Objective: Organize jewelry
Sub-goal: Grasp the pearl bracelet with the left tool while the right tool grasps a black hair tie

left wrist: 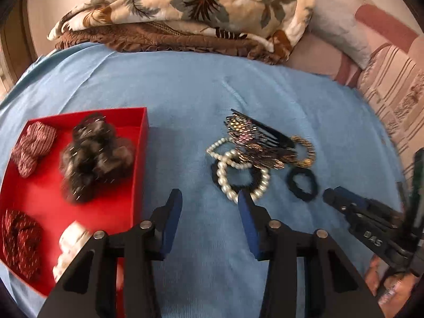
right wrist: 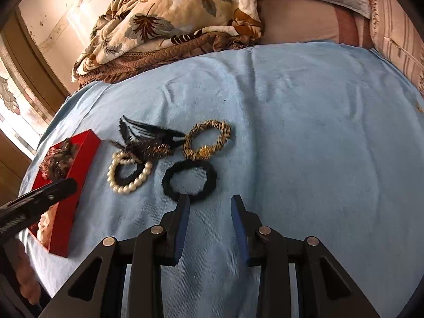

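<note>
Left gripper (left wrist: 210,198) open, empty; pearl bracelet (left wrist: 239,176) just past its right fingertip, frame centre. Right gripper (right wrist: 210,202) open, empty; black hair tie (right wrist: 189,180) at its left fingertip. Red box (left wrist: 79,212) lower left.

Blue-sheeted bed (right wrist: 304,111), leaf-print quilt (left wrist: 185,8), sunlit window (right wrist: 16,106).

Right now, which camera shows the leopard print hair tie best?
The right wrist view: the leopard print hair tie lies in full sight there, its whole ring visible. In the left wrist view the hair comb covers most of it.
</note>
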Motion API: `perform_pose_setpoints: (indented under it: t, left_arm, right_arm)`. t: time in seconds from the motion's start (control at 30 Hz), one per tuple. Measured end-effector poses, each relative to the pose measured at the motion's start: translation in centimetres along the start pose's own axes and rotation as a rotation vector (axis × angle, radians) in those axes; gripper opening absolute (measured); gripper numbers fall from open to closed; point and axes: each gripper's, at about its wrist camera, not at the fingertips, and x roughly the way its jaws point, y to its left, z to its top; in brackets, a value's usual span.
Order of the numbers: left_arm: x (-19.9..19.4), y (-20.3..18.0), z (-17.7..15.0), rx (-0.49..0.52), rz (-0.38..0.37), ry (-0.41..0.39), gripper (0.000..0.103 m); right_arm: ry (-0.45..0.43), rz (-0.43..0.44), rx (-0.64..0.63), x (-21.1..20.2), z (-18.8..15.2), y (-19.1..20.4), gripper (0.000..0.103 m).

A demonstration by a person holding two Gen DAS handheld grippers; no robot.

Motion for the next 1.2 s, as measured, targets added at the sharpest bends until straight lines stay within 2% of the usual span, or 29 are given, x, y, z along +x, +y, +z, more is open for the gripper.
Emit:
perform_pose_setpoints:
  t: [0.07,0.27,0.3,0.33,0.37,0.4,0.53,0.67,0.77,0.9,0.93,1.0,1.07,1.2]
  left_arm:
    - [1.8,-0.4,0.4,0.011,0.013,0.029,0.03]
    - [5.2,-0.3,1.5,-0.023,-0.006,0.066,0.029]
    - [5.4,-0.3,1.6,-0.027,-0.005,0.058,0.023]
    - [5.6,-0.4,1.6,-0.027,-0.004,0.055,0.016]
    - [5.7,-0.5,1.6,-0.028,-0.012,0.064,0.01]
    - [5.6,-0.6,1.5,-0.032,-0.013,0.063,0.009]
    - [3.8,-1.2,0.4,-0.014,-0.083,0.053,0.009]
    - [0.2,-1.5,-1.1,-0.007,-0.194,0.045,0.009]
    - [-3.1,-2.2,-3.2,0.052,-0.272,0.028,0.009]
    - [-5.1,-2.4,-5.9,0.097,-0.342,0.049,0.009]
    - [-5.2,-2.4,-6.7,0.119,-0.326,0.058,0.01]
    - [-4.7,-2.2,-7.8,0.144,-0.24,0.061,0.01]
    - [-4.2,-1.4,-8.2,0.131,-0.166,0.069,0.01]
    - [-4.7,0.5,-7.9,0.066,-0.159,0.05,0.01]
  right_arm:
    - [0.006,-0.003,-0.007,0.8,0.4,0.0,0.035]
    - [0.001,-0.01,-0.015,2.2,1.2,0.4,0.035]
    - [-0.001,-0.014,-0.021,2.3,1.3,0.6,0.035]
    - [-0.003,-0.018,-0.026,2.4,1.3,0.7,0.029]
    - [-0.002,-0.021,-0.028,2.5,1.4,0.7,0.011]
    - [0.001,-0.018,-0.025,2.6,1.4,0.7,0.009]
    - [-0.007,0.021,0.007,1.6,0.7,0.1,0.009]
    - [-0.024,0.02,0.021,-0.8,-0.8,-0.6,0.009]
    - [-0.03,0.02,0.021,-3.0,-2.5,-1.1,0.009]
    - [-0.026,0.03,0.031,-5.2,-4.5,-1.8,0.009]
    - [-0.022,0.035,0.034,-5.6,-5.1,-1.9,0.009]
    - [-0.016,0.025,0.029,-6.0,-6.0,-2.0,0.009]
    - [-0.013,-0.005,0.016,-6.1,-6.6,-1.9,0.009]
    - [-0.01,-0.007,0.022,-6.4,-7.5,-1.9,0.009]
